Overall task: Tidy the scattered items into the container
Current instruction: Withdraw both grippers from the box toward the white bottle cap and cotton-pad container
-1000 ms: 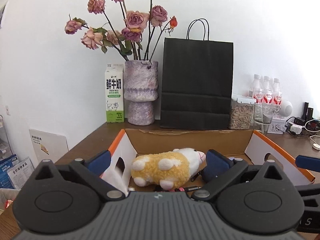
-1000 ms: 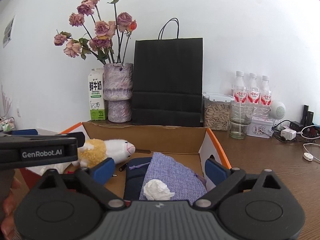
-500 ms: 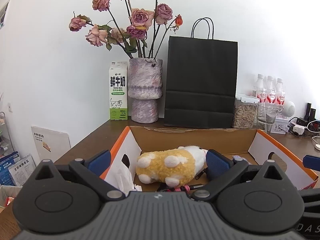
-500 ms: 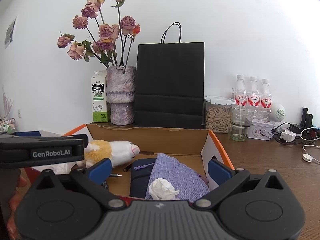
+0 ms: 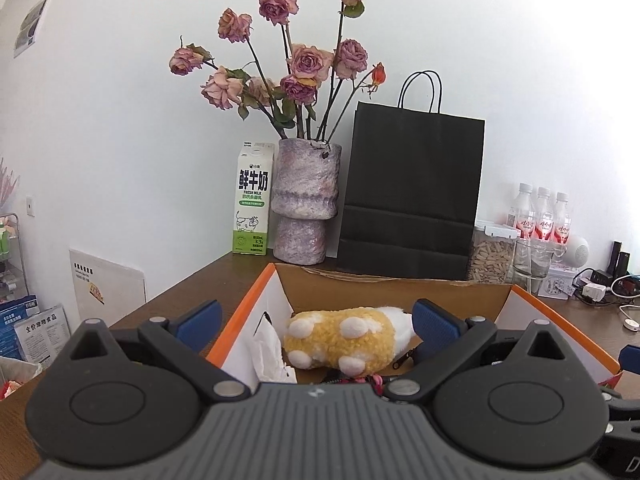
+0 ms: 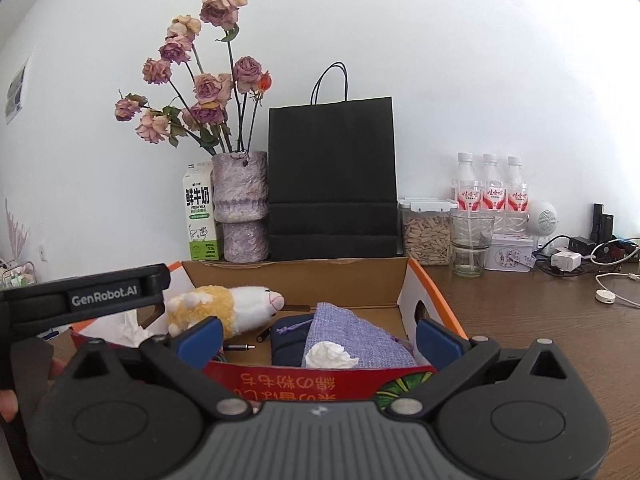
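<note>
An open cardboard box [image 5: 400, 290] [image 6: 320, 276] with orange edges sits on the wooden table. Inside lie a yellow-and-white plush sheep [image 5: 348, 338] [image 6: 228, 308], a lilac fabric pouch [image 6: 352, 340], a dark blue case [image 6: 286, 338], a crumpled white tissue [image 6: 328, 354], a white tissue [image 5: 268, 352] by the left wall and a small pen-like item [image 6: 240, 347]. My left gripper [image 5: 318, 322] hangs open in front of the box with nothing between its fingers. My right gripper [image 6: 318, 334] is open too, at the box's near side, holding nothing.
Behind the box stand a milk carton [image 5: 252, 200], a purple vase of dried roses [image 5: 306, 204], a black paper bag [image 5: 412, 200], a jar of seeds [image 6: 426, 234], a glass [image 6: 470, 240] and three bottles [image 6: 490, 190]. Chargers and cables [image 6: 580, 256] lie at the right. A hand [image 6: 8, 400] shows at the left edge.
Both grippers have pulled back from the box and risen slightly, so the box looks smaller and lower. The items inside have not moved. Both stay open.
</note>
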A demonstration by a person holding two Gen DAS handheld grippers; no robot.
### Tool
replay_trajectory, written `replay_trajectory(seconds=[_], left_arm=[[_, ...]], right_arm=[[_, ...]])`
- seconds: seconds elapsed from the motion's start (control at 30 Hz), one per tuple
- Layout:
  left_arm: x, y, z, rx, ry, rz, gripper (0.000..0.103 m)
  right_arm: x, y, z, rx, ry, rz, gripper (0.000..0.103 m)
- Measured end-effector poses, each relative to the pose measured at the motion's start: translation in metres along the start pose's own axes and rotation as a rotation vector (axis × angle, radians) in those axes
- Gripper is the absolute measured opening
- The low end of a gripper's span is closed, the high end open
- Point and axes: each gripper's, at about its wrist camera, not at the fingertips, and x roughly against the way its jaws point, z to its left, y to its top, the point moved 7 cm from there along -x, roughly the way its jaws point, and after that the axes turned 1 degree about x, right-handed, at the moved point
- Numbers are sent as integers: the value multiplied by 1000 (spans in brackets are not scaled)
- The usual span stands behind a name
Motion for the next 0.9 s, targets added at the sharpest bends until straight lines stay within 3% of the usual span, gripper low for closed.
replay_trajectory(seconds=[0.3,0.5,0.7,0.9], left_arm=[[37,-19,25,-23,-10,92,103],[58,-37,34,-88,-69,221,103],[71,-63,26,-127,-176,362,103],[71,-82,12,-171,-208,419,103]], right_arm=[[34,-15,0,28,-17,55,103],[53,-29,0,60,-21,135,103],[63,-38,-6,62,-30,196,103],[69,-47,-14,53,-42,220,103]])
